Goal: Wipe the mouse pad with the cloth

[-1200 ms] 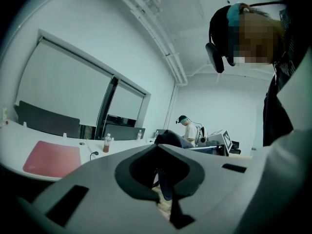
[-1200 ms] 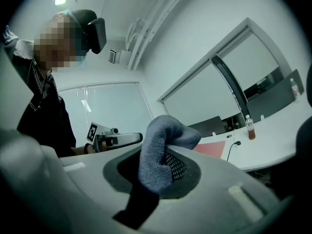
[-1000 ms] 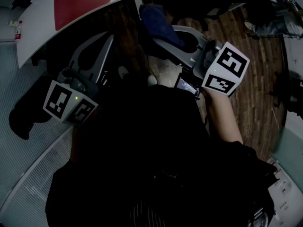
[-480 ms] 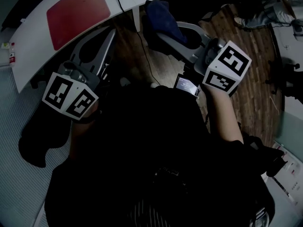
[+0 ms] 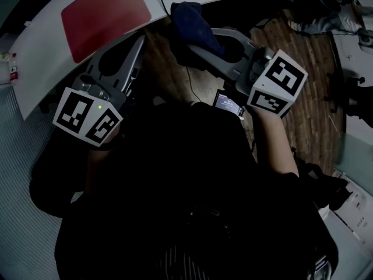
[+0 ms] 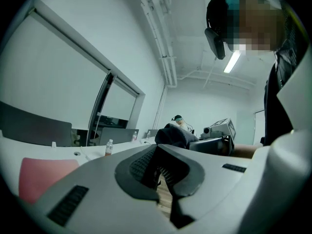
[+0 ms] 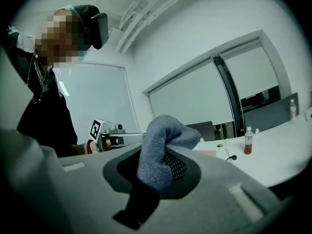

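While the dark blue cloth (image 5: 195,25) is clamped between the jaws of the right hand-held gripper (image 7: 161,168), its loose end is seen bunched above the jaw tips. The left hand-held gripper (image 6: 157,172) is held with its jaws brought together, and nothing is gripped between them. Both are held over the wooden floor (image 5: 169,74), just off the edge of the white tabletop (image 5: 41,34). The red mouse pad (image 5: 105,13) is laid flat on that tabletop, apart from the cloth and untouched by either hand-held gripper.
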The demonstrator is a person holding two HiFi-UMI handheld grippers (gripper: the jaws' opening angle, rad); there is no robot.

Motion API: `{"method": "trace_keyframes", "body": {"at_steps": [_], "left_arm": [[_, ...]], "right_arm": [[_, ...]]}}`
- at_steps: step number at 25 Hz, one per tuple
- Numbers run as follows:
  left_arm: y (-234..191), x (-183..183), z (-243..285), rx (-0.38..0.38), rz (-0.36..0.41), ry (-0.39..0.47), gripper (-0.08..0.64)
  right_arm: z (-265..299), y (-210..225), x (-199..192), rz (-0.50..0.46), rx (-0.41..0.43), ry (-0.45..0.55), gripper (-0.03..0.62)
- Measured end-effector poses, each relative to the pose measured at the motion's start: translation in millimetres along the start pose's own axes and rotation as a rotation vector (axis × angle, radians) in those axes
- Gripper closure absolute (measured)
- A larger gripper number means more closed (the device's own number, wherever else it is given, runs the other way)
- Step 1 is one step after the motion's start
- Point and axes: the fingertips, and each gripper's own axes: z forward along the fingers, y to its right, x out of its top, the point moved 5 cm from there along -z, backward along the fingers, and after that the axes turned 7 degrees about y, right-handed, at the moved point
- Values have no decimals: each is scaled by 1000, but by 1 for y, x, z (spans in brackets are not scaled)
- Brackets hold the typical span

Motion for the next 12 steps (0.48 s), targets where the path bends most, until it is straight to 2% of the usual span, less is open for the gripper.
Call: {"method": "trace_keyframes", "body": {"at_steps": [3,8,12], "left_arm": [[-19,2,-21,7,1,2,552],[-102,6,-89,24,-43,23,552],[-130,4,-117,68,-85,40,552]], "right_arm": [[33,-6,-3,14,35,-14,528],[146,-20,-19,34,127,-43,528],[186,-27,-22,11,160,-75,528]]}}
